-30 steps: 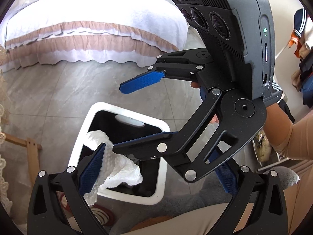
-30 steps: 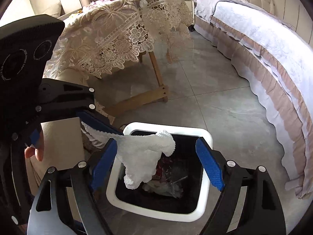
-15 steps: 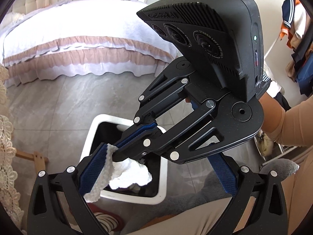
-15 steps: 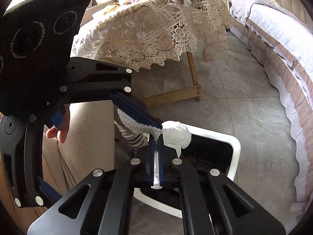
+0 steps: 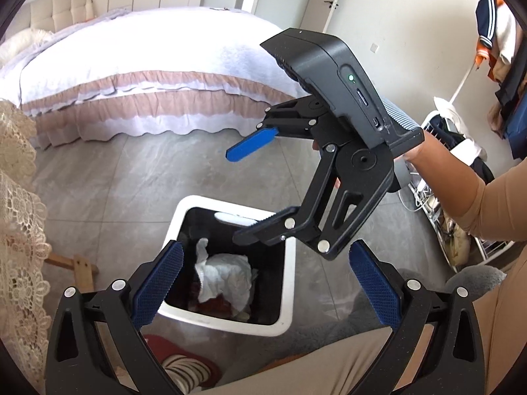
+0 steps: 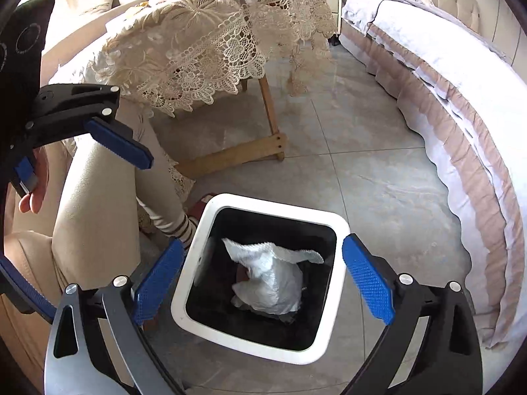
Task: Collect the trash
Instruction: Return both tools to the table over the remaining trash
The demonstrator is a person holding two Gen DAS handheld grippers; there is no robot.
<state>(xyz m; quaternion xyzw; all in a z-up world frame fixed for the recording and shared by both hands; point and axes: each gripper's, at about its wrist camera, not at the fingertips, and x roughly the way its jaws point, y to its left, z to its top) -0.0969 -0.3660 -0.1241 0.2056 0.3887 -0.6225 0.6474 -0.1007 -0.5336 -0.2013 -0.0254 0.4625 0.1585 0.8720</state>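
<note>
A crumpled white tissue (image 5: 225, 278) lies inside the white-rimmed black trash bin (image 5: 286, 283) on the floor; it also shows in the right wrist view (image 6: 273, 279), in the bin (image 6: 341, 230). My left gripper (image 5: 262, 281) is open and empty above the bin. My right gripper (image 6: 263, 281) is open and empty above the bin too; in the left wrist view it (image 5: 245, 191) hangs over the bin's far right side. The left gripper's upper finger (image 6: 118, 143) shows at the left of the right wrist view.
A bed with a pink-frilled skirt (image 5: 158, 98) stands beyond the bin. A lace-covered wooden table (image 6: 214, 49) stands on the grey tiled floor. The person's leg (image 6: 95, 204) and striped sock are beside the bin. A laundry rack (image 5: 461, 138) is at the right.
Half a second ago my right gripper was shut on the tissue next to my left finger. Now both grippers are open and the tissue lies in the bin.
</note>
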